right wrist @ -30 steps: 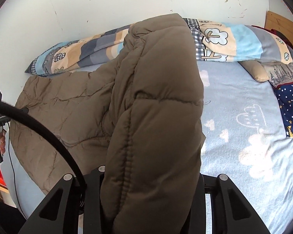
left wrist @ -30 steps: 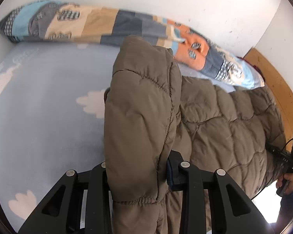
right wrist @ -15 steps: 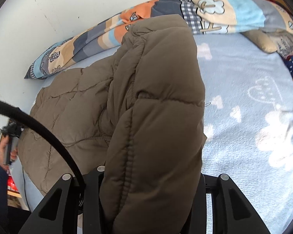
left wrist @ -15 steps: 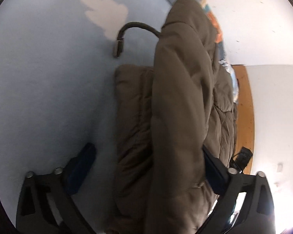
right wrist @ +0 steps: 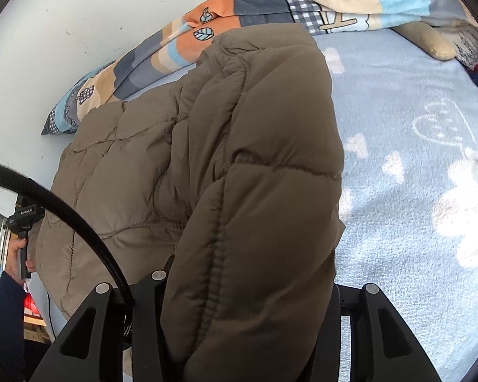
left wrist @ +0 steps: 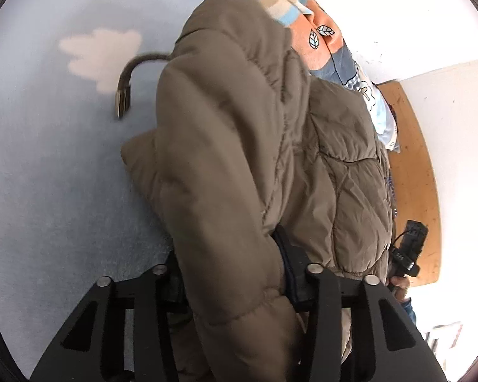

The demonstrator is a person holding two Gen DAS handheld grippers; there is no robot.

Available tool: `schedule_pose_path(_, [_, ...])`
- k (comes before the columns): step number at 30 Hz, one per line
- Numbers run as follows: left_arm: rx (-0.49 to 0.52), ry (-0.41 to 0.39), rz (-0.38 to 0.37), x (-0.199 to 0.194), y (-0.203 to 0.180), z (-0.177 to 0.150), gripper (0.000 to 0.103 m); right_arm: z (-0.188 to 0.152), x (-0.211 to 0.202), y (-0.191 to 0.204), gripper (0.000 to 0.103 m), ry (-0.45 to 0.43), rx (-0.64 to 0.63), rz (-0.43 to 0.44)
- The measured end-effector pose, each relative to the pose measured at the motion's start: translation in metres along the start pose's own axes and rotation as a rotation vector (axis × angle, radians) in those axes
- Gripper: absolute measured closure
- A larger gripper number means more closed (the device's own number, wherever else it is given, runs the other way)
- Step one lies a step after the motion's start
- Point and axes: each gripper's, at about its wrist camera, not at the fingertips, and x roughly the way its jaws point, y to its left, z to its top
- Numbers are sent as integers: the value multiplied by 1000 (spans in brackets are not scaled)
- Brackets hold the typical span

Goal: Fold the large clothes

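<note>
A brown quilted puffer jacket lies on a light blue bed sheet. My left gripper is shut on a thick fold of the jacket, which hangs over the jaws and hides the fingertips. A strap with a metal end dangles from that fold. My right gripper is shut on another thick fold of the same jacket, held up above the rest of the jacket spread to the left.
A patchwork quilt roll lies along the white wall. The blue sheet with white clouds extends right, with pillows at its far end. A wooden bed board and the other hand's device are at the right.
The left gripper, spread wide half a second ago, has closed on the jacket fold and tilted back up. The right gripper has carried its fold forward and lower over the bed.
</note>
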Motion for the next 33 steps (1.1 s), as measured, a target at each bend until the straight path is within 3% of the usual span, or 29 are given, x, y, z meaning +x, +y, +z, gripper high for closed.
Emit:
schedule_pose_path(4, [65, -60, 35, -23, -26, -2, 71, -2, -5, 1, 56, -21, -7, -8])
schedule_pose_path(13, [93, -116, 8, -54, -42, -18, 73, -8, -35, 12, 62, -78, -43, -2])
schedule_pose_path(24, [144, -163, -14, -93, -66, -40, 73, -20, -94, 39, 63, -144, -104, 27])
schedule_pose_path(33, [149, -214, -29, -119, -80, -73, 73, -54, -155, 65, 63, -204, -141, 61])
